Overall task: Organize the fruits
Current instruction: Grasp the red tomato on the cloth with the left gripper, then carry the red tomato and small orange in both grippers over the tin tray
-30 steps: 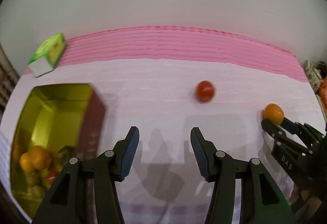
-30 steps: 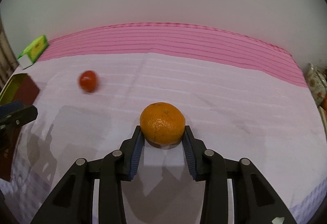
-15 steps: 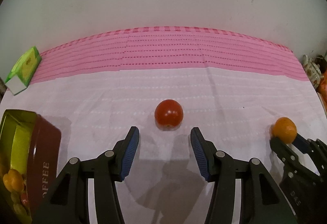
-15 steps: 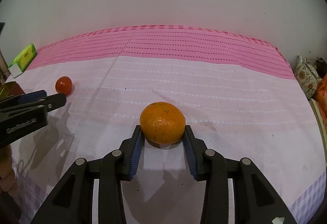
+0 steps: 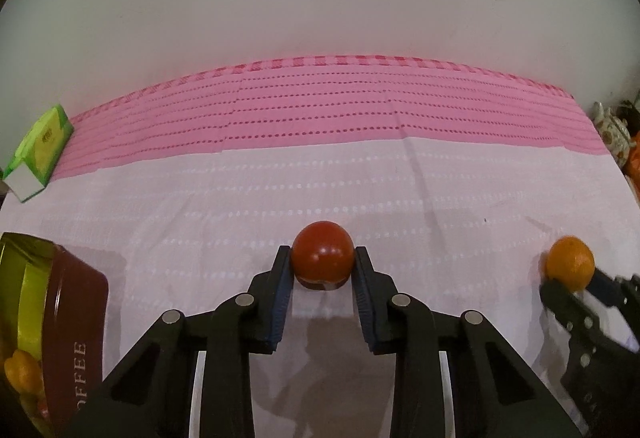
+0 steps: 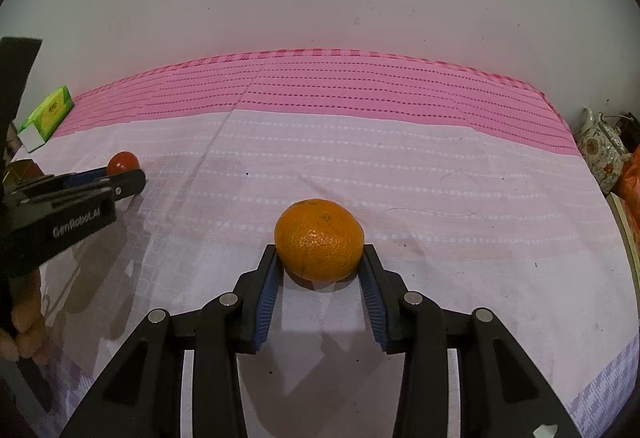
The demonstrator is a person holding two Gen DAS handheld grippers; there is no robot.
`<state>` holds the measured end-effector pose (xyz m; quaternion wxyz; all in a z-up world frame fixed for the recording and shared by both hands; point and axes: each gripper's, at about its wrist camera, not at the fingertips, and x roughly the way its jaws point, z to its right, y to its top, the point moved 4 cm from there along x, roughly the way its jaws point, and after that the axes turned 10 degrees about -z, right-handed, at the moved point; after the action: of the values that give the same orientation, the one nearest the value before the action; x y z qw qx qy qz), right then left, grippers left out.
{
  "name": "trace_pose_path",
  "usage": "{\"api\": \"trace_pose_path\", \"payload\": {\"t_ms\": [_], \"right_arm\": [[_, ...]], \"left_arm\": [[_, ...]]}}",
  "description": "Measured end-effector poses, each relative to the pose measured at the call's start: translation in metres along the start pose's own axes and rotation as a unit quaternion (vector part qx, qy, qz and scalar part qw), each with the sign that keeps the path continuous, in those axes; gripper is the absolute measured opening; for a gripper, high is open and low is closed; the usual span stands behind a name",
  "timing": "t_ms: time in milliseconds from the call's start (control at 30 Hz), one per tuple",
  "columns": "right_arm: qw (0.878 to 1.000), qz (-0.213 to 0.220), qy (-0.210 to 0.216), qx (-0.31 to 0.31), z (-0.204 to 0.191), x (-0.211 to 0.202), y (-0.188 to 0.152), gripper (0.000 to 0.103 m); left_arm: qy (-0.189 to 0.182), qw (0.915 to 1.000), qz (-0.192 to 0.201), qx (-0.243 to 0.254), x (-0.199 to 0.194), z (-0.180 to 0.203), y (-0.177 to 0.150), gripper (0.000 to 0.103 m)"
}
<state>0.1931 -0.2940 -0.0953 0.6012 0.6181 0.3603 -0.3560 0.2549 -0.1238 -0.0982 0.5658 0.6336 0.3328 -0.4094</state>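
Observation:
A red tomato (image 5: 322, 256) sits on the pink and white tablecloth (image 5: 320, 182). My left gripper (image 5: 320, 253) is closing on it, and both blue pads touch its sides. An orange (image 6: 319, 256) rests on the cloth, with my right gripper (image 6: 319, 251) shut on it. The right wrist view shows the tomato (image 6: 122, 162) at the far left, at the tip of the left gripper (image 6: 124, 178). In the left wrist view the orange (image 5: 570, 266) and the right gripper (image 5: 568, 290) are at the right edge.
A brown coffee tin (image 5: 76, 318) with a gold inside stands at the lower left and holds several small fruits (image 5: 20, 370). A green carton (image 5: 40, 146) lies at the far left by the wall. A flowered teapot (image 6: 600, 154) stands off the right edge.
My left gripper moved up to the tomato and its jaws closed from wide apart onto it. The right gripper and the orange stayed put.

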Motion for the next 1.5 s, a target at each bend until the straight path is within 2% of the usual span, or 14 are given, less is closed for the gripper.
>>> {"api": "trace_pose_path", "payload": {"t_ms": [467, 800, 1133, 1500], "right_arm": [[1.0, -0.001, -0.003, -0.001, -0.001, 0.0, -0.001, 0.036], [1.0, -0.01, 0.0, 0.0, -0.011, -0.014, -0.01, 0.036], [1.0, 0.001, 0.016, -0.016, -0.034, -0.049, -0.018, 0.036], [0.999, -0.002, 0.03, -0.034, -0.067, -0.07, -0.032, 0.036]], "left_arm": [[0.008, 0.9999, -0.005, 0.006, -0.02, -0.005, -0.025, 0.03], [0.015, 0.9996, -0.02, 0.014, -0.037, -0.006, -0.05, 0.03], [0.028, 0.9995, -0.007, 0.012, -0.067, -0.027, -0.067, 0.03], [0.042, 0.9991, -0.003, -0.012, -0.089, -0.059, -0.084, 0.03]]}}
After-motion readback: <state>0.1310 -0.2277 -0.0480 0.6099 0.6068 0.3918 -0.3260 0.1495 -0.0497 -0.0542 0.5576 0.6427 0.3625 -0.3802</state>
